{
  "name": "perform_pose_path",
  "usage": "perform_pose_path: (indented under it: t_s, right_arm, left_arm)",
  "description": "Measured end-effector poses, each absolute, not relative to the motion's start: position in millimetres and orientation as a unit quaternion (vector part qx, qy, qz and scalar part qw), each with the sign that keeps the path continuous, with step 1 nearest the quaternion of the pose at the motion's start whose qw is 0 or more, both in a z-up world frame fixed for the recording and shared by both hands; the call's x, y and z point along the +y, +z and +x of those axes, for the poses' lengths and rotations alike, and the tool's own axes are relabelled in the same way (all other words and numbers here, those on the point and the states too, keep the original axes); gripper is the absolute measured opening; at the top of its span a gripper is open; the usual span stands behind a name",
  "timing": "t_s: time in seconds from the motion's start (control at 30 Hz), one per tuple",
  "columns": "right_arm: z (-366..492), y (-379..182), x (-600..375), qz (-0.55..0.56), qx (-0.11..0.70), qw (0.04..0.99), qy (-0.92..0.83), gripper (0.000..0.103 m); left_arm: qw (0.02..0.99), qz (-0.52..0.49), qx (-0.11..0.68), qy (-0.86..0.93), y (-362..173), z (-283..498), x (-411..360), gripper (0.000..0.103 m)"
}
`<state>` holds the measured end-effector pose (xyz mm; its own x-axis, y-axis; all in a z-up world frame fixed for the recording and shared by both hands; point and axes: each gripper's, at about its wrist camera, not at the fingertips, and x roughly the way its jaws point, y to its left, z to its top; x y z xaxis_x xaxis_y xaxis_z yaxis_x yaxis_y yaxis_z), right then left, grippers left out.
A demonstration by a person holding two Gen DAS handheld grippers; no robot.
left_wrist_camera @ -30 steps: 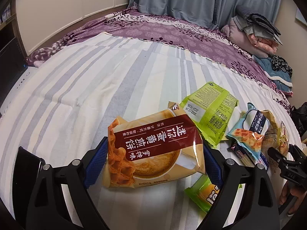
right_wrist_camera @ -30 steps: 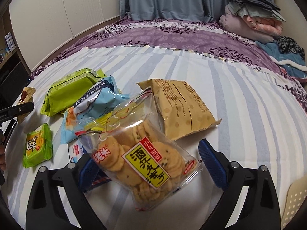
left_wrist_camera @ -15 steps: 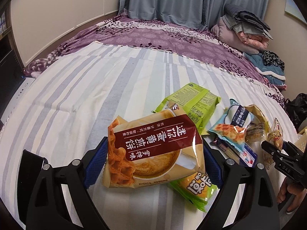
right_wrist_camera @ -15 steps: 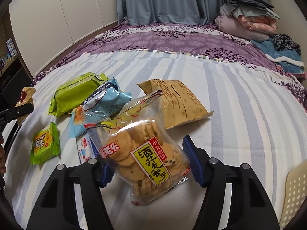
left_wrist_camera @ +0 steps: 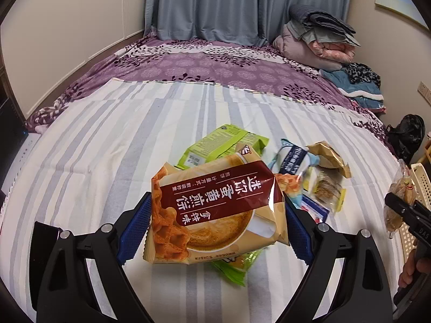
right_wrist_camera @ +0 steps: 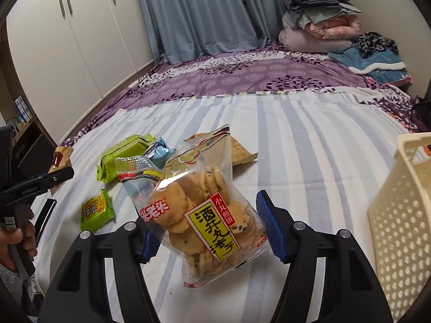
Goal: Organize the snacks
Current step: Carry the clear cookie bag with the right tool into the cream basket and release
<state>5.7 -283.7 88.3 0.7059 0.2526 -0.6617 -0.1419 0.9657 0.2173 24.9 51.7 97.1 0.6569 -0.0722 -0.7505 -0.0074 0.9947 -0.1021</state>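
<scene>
Blue pads: both grippers carry blue ribbed fingers (left_wrist_camera: 134, 226) on black frames.
Left gripper (left_wrist_camera: 215, 226): clenched on a tan and maroon waffle-cookie packet (left_wrist_camera: 215, 210), one pad on each side edge, the packet raised off the bed.
Right gripper (right_wrist_camera: 212, 226): clamped on a clear bag of round crackers (right_wrist_camera: 202, 212) with a yellow label; the bag sits tilted between the pads, lifted above the bed. The right gripper's fingers closed further within the last second, with this bag between them, and now stand steady.
Bed (left_wrist_camera: 107, 140): covered by a white and grey striped sheet, with a purple floral cover beyond it.
Loose snacks: a large green packet (right_wrist_camera: 121, 156), a light blue packet (right_wrist_camera: 161, 150) just beside it, a small green packet (right_wrist_camera: 97, 211) nearer the camera, and a tan bag (right_wrist_camera: 242, 153) behind the cracker bag, all lying on the sheet.
Basket (right_wrist_camera: 398, 215): cream, perforated plastic, at the right edge of the right wrist view, near the right gripper.
Far corner: folded blankets (right_wrist_camera: 320, 21) stacked against blue curtains (right_wrist_camera: 194, 13).
</scene>
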Motion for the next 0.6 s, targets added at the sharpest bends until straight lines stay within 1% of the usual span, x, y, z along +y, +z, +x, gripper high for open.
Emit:
perform_pose_path:
  t_s: [0.27, 0.6]
  right_arm:
    - [-35, 130, -324, 0.095, 0.316, 0.941, 0.074, 0.064]
    - [-99, 156, -413, 0.128, 0.274, 0.953, -0.023, 0.064]
  left_arm:
    - [0.915, -0.03, 0.4, -0.047, 121, 14, 19, 0.09]
    - [0.921, 0.006, 0.381, -0.085, 146, 4, -33, 0.09]
